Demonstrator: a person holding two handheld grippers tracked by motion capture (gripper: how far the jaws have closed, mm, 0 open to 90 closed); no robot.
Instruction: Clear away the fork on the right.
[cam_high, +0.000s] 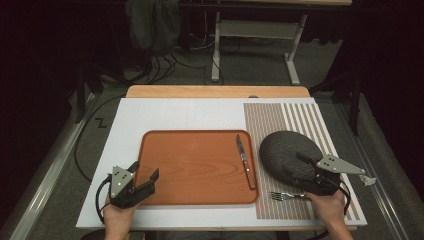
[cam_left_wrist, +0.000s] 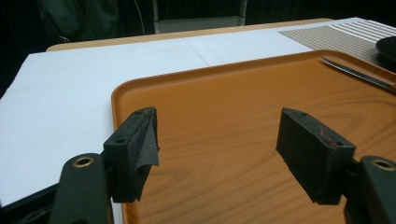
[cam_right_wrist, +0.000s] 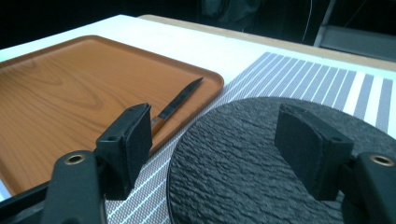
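Just ahead of the right hand-held gripper, jaws spread, lies the black plate; judged next: close on its rim.

Both hands hold their tools low: left gripper and right gripper (jaws spread wide).
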